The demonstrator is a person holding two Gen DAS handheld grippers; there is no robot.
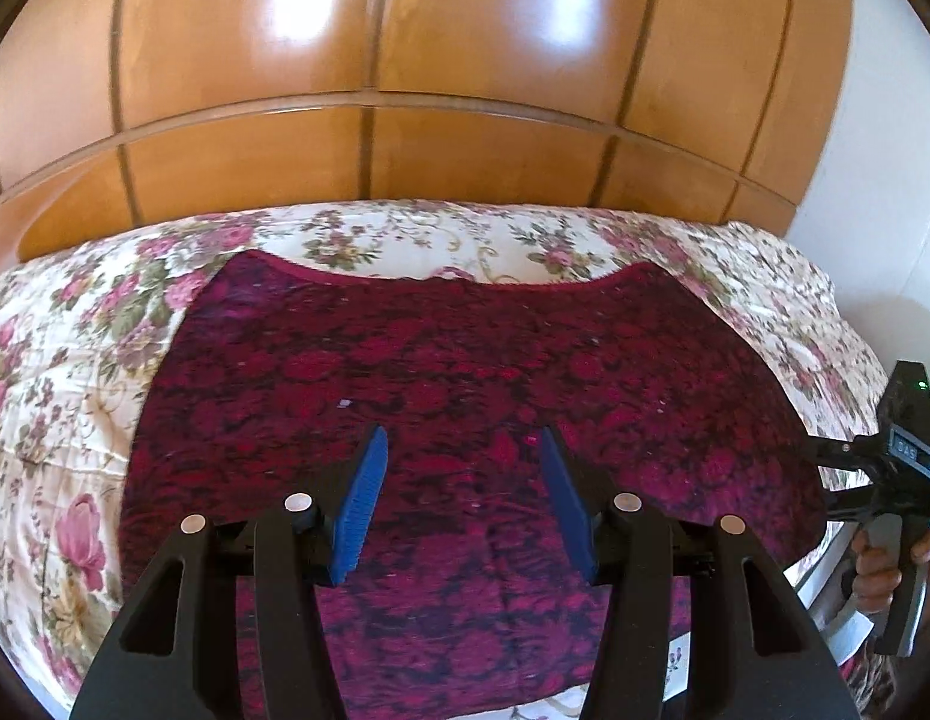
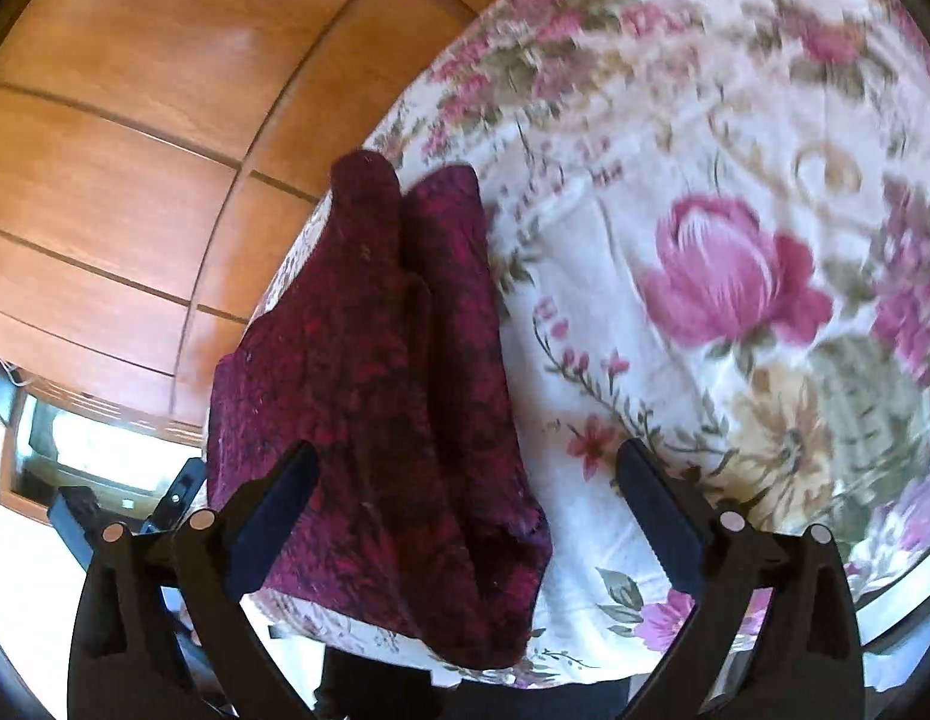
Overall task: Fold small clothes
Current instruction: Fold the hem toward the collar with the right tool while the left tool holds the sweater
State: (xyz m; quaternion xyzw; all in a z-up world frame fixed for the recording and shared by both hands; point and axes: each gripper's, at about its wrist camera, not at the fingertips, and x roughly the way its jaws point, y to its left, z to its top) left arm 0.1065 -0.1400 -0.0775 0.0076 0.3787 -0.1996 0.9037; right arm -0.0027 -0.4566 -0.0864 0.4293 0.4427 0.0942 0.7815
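the dark red cloth lies spread on the flowery bed cover. the left claw hangs just above the cloth with its blue pads apart and nothing between them. the right claw is wide open too, holding nothing. the cloth's near corner sits between its fingers, closer to the left one. past both claws stands a wooden wardrobe.

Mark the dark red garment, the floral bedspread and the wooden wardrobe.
dark red garment (image 1: 465,372), left wrist view, middle of the spread cloth.
floral bedspread (image 2: 735,276), right wrist view, large pink flower print.
wooden wardrobe (image 1: 465,30), left wrist view, upper door panel.
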